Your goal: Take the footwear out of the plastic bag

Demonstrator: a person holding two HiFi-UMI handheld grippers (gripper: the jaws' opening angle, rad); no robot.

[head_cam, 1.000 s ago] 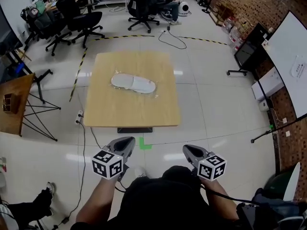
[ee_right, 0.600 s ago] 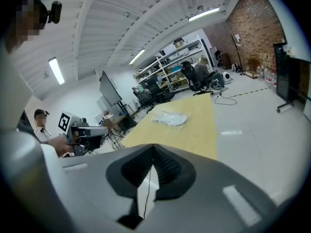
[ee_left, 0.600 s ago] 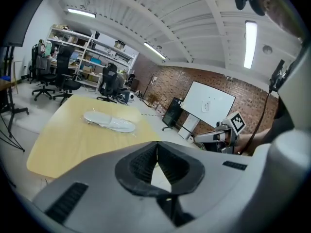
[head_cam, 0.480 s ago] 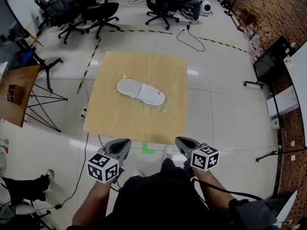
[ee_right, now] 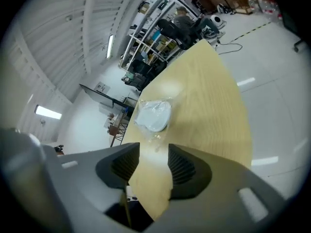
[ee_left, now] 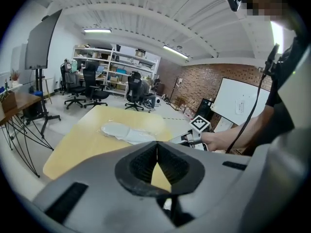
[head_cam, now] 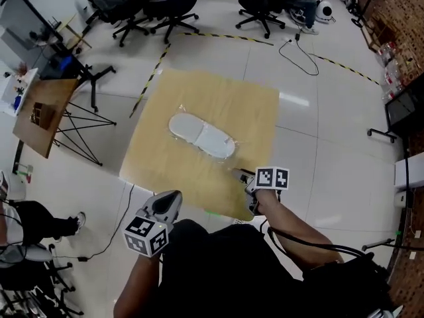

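A pair of white slippers in a clear plastic bag [head_cam: 201,136] lies flat in the middle of the wooden table [head_cam: 258,105]. My right gripper [head_cam: 241,175] reaches over the table's near right edge, short of the bag's near end. Its jaws have just been opening and nothing is between them; the bag [ee_right: 153,114] shows ahead through the gap of the right gripper [ee_right: 153,161]. My left gripper [head_cam: 169,199] hangs shut and empty off the table's near edge, above the floor. In the left gripper view the left gripper [ee_left: 157,152] faces the bag [ee_left: 124,131] and the right gripper [ee_left: 187,139].
A small wooden side table [head_cam: 43,114] on thin black legs stands to the left. Office chairs [head_cam: 162,8] and a floor cable [head_cam: 301,48] are beyond the table. Yellow-black tape [head_cam: 152,78] runs along the floor. A seated person's legs [head_cam: 40,220] show at the left edge.
My right gripper has moved forward and down to the table's near right edge and its jaws have parted. The left gripper has shifted a little, still shut. The view has come closer to the table.
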